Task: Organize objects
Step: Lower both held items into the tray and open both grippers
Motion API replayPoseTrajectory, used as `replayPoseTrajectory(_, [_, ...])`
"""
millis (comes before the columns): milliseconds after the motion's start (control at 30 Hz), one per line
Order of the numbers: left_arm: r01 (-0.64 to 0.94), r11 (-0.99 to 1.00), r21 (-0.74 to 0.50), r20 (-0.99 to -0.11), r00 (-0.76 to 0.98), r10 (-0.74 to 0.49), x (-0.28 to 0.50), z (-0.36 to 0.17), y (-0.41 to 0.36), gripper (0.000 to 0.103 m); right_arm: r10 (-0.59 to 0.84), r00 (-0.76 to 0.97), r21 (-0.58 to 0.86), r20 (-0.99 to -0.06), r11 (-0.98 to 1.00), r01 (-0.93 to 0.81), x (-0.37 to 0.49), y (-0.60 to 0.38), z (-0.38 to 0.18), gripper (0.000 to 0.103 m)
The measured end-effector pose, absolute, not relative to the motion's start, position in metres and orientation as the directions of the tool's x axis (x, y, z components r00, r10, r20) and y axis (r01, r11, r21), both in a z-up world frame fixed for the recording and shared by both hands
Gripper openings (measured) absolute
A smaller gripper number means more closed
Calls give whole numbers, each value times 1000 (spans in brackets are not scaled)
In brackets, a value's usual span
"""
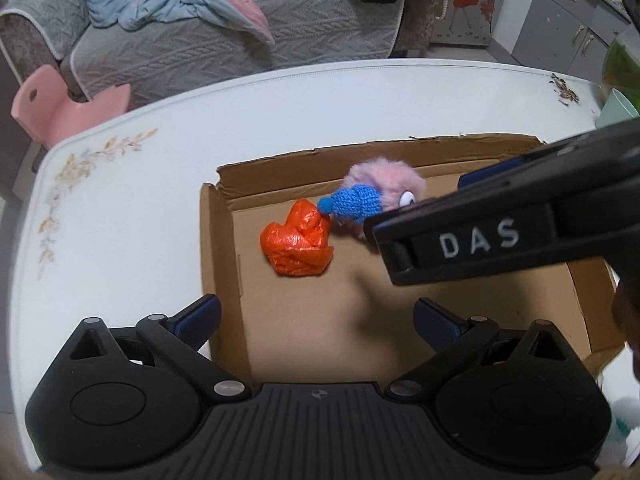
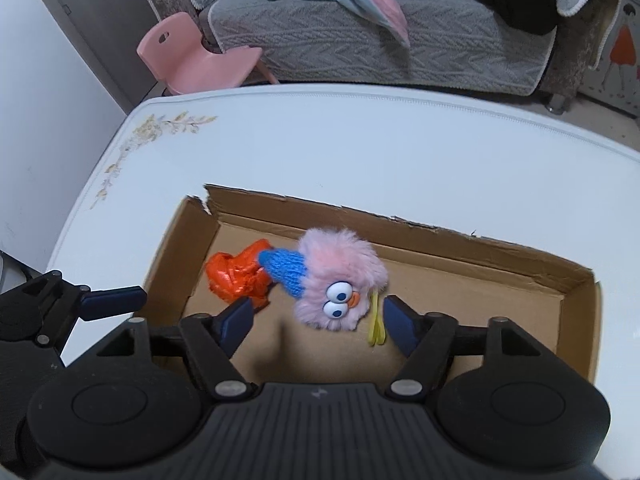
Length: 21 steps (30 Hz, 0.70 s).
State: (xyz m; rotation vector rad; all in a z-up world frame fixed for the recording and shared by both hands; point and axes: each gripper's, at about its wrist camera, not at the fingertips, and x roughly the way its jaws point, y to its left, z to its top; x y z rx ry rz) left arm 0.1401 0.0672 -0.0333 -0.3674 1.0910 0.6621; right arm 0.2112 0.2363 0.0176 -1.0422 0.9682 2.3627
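Right gripper (image 2: 316, 316): jaws wide open, holding nothing, pink plush toy (image 2: 340, 280) between fingers. Orange bag (image 2: 236, 276) ahead-left, inside cardboard box (image 2: 576, 280). Left gripper (image 1: 316, 320): open, empty.

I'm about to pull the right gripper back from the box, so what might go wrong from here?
1. The plush sits between the open right gripper fingers; its yellow legs lie by the right finger and might snag on the way out.
2. The plush leans against the orange bag, so dragging one could shift the other.
3. The left gripper hovers over the box wall, close enough to knock the low cardboard.
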Motion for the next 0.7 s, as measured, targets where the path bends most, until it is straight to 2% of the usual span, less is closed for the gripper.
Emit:
replayPoseTrajectory(233, [-653, 754, 67, -905, 279, 322, 120, -19, 38, 103, 72, -665, 429, -743, -712, -556, 239, 219, 42, 78])
replayPoseTrajectory(433, [-648, 758, 75, -919, 250, 304, 85, -15, 16, 103, 93, -687, 421, -721, -728, -541, 297, 192, 55, 86])
replayPoseTrajectory(567, [-673, 737, 63, -933, 223, 284, 58, -23, 9, 103, 114, -679, 429, -725, -697, -575, 354, 176, 42, 90])
replayPoseTrajectory(700, [-714, 699, 22, -948, 207, 242, 42, -39, 6, 103, 123, -620, 437, -774, -605, -666, 388, 160, 8, 90])
